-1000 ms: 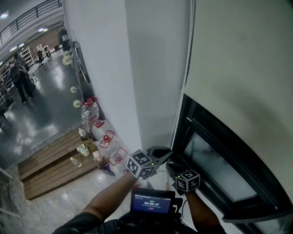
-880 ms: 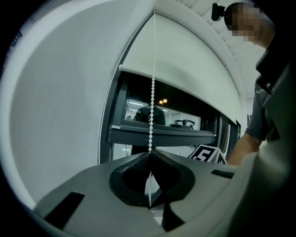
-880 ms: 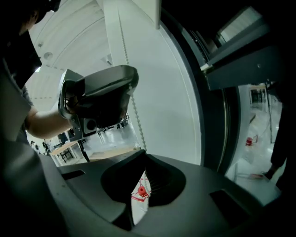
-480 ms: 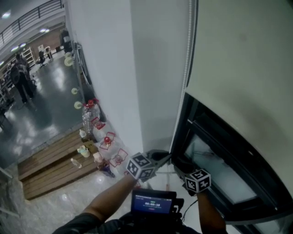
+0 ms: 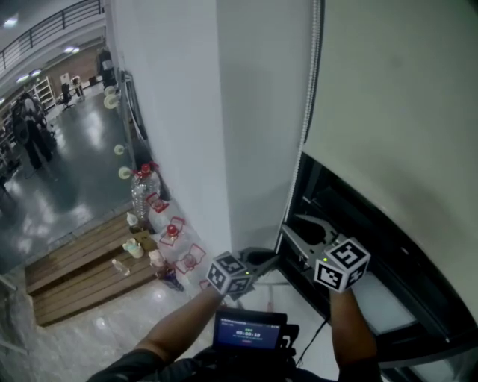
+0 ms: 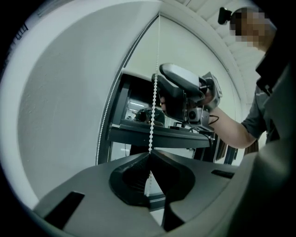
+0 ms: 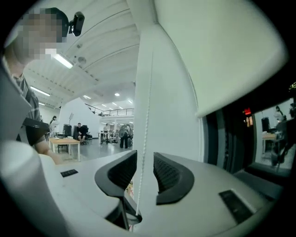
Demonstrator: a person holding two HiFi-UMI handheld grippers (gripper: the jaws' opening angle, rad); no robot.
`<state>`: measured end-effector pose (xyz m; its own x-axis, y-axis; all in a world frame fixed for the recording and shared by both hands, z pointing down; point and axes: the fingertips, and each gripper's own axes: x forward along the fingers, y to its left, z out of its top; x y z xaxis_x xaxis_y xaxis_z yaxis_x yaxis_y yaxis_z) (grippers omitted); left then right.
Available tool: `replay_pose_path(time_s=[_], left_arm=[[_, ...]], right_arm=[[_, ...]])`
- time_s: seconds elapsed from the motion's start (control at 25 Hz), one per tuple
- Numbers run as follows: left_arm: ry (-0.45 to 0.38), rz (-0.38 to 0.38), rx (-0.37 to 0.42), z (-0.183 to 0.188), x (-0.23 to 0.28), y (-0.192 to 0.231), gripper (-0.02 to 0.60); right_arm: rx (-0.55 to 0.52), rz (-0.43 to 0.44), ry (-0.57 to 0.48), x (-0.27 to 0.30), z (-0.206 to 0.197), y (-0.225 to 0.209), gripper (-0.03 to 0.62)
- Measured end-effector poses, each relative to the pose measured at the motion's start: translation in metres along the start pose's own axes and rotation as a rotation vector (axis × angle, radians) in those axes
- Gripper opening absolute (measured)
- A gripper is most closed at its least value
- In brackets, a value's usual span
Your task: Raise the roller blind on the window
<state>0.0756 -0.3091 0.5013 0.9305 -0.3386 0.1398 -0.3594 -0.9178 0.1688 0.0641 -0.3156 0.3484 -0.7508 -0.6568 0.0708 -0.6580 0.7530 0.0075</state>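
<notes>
here, a white pillar (image 5: 187, 112) stands beside a dark-framed window (image 5: 328, 201), with a glossy grey hall floor (image 5: 67, 186) and 1 wooden platform (image 5: 82, 268) below. 1 roller blind (image 5: 396, 112) covers the window's upper part, and 1 bead chain (image 5: 305, 119) hangs along its left edge. 2 grippers: the left gripper (image 5: 275, 259) is clamped on the chain; the right gripper (image 5: 293, 224), higher up, has jaws just opened wide, with the chain passing untouched between them.

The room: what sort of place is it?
Likely a large open-plan workplace or lab hall: a roller blind over a window, a desk with someone seated, a balcony railing overhead.
</notes>
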Motion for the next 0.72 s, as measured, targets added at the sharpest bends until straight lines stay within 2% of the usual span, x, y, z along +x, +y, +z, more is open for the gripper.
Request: replay_pose_path(time_s=[0.08,0.12,0.28,0.4,0.6,0.72], left_arm=[[0.009,0.001,0.000,-0.001,-0.001,-0.002,0.008],[0.010,0.003,0.002,0.000,-0.001,-0.003,0.008],[-0.012,0.015,-0.003,0.004,-0.001,0.000,0.008],[-0.008,0.016,-0.013,0.000,-0.006,0.001,0.008],[-0.016,0.020,-0.019,-0.001,-0.005,0.001,0.008],[0.004,0.023,-0.024,-0.014,-0.011,0.002,0.008]], right_arm=[[-0.023,0.007,-0.014,0.006,0.011,0.001,0.125],[-0.024,0.008,-0.020,0.008,0.015,0.001,0.077],[-0.027,0.017,-0.037,0.013,0.020,0.000,0.021],[-0.041,-0.002,-0.057,0.013,0.018,0.006,0.017],[0.005,0.007,-0.090,0.013,0.017,0.003,0.017],[0.021,-0.008,-0.073,0.018,0.000,0.008,0.017]])
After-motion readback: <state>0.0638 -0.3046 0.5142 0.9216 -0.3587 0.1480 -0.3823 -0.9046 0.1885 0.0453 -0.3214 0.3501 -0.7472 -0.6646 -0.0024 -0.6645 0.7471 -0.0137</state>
